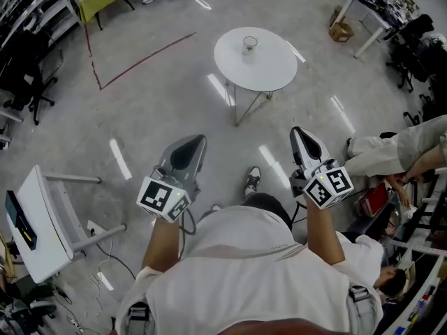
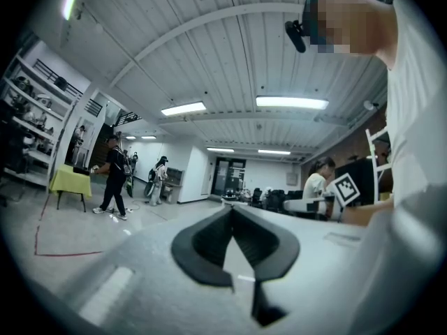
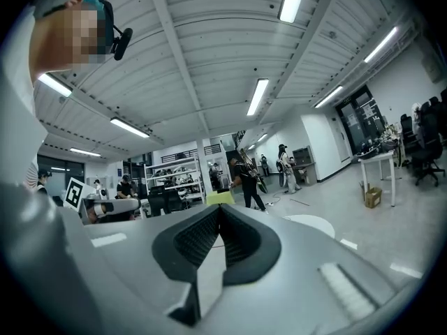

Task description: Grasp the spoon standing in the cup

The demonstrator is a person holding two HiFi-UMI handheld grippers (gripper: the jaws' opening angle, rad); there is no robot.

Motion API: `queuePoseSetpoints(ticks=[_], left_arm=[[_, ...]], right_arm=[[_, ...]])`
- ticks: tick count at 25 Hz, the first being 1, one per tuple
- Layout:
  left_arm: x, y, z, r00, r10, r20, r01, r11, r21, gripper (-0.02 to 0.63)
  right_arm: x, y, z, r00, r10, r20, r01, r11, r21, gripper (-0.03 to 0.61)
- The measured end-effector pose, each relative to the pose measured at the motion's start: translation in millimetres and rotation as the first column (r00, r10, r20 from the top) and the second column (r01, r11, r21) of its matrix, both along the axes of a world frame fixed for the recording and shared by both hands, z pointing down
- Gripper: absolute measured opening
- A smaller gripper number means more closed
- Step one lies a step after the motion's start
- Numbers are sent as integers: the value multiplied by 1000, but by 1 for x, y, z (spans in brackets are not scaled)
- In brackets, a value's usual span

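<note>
open floor (image 1: 160, 82) surrounds the round table (image 1: 269, 68), well ahead. likely the approach step: the left gripper (image 1: 198, 142) and right gripper (image 1: 296, 132) hang near the body, jaws closed on nothing. the cup (image 1: 250, 44) sits near the table's far edge, spoon too small to see. next: walk up, open 1 gripper.

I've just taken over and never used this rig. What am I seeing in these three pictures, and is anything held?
No robot arm here: a person holds a two-jaw gripper in each hand. The head view looks down from the person's head; the left gripper shows left, the right gripper right. The other two pictures come from cameras riding on each gripper, looking along its jaws. Both grippers are shut and hold nothing. Ahead stands a round white table with a cup on it; the spoon is too small to make out.
</note>
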State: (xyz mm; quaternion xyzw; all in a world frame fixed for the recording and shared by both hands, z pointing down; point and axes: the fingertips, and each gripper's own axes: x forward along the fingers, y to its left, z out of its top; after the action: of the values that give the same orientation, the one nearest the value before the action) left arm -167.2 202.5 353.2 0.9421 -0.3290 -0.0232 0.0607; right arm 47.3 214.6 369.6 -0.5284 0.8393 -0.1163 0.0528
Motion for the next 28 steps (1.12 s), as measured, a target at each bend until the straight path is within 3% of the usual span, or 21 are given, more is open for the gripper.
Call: queuePoseSetpoints(ticks=[6,18,28], left_arm=[[38,-75,-1,999,-29,14,29,1000,12,1],[170,-196,-8,998,-62,26,61,998,4,1],[214,-276,14,998,-49,45,51,998,-29,2]], right_arm=[[39,-81,7,999,-28,20,28,1000,6,6],[179,-206,13,998,-50,42,51,998,-24,6],[216,-287,47,996,-52,79,58,995,-79,6]])
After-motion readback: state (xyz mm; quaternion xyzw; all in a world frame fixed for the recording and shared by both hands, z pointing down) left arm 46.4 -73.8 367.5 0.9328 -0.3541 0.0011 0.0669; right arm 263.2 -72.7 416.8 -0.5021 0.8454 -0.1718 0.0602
